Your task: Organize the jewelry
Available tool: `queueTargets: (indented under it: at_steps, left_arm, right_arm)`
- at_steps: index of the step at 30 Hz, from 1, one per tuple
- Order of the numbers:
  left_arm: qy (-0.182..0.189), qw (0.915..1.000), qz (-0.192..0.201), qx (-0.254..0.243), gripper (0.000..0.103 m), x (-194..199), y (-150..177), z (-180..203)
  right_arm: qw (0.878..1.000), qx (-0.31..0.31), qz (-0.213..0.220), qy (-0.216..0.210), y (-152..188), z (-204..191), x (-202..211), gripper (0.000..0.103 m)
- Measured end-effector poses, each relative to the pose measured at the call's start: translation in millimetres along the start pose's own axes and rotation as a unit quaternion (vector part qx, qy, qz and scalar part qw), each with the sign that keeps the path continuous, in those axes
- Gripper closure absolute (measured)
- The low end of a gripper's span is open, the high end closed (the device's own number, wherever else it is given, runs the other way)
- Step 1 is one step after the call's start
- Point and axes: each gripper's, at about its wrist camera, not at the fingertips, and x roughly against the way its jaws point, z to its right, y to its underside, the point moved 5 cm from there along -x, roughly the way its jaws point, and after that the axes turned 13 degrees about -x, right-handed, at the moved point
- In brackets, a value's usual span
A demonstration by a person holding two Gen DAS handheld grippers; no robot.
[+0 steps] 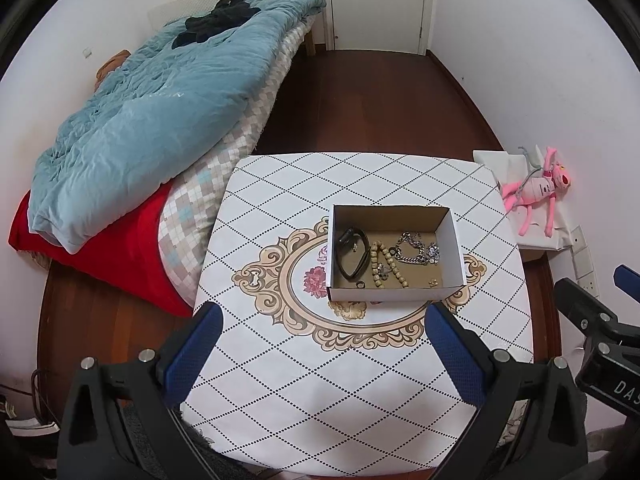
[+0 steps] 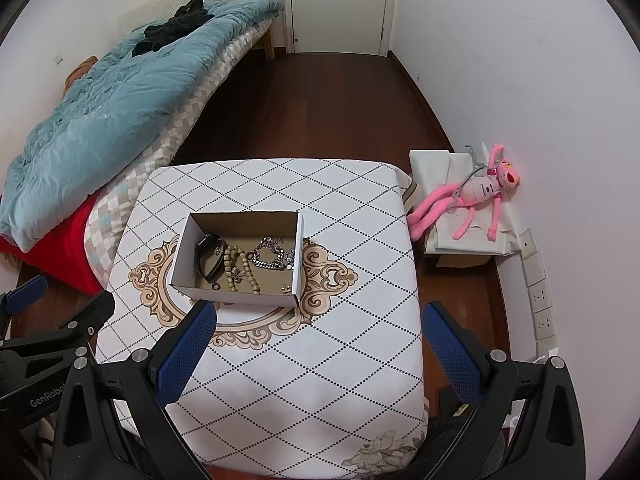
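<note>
With all jewelry seemingly in the box [image 1: 394,294], I hold left gripper [image 1: 320,320] and right gripper [image 2: 318,316] released; next, verify and withdraw.

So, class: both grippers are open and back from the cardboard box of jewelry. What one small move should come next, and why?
Probably lower the right gripper toward the silver chain in the cardboard box. Both grippers are open and empty, the left gripper included, and the chain lies heaped at the box's right side, next to the beaded bracelet and the black band.
</note>
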Motion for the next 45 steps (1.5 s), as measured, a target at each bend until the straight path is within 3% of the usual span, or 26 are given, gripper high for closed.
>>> queueTargets:
  at_steps: [45]
  left_arm:
    - [-0.009, 0.9999, 0.009, 0.010, 0.000, 3, 4, -10]
  right_arm:
    - [1.000, 0.002, -0.006, -0.001, 6, -6, -6, 0.000]
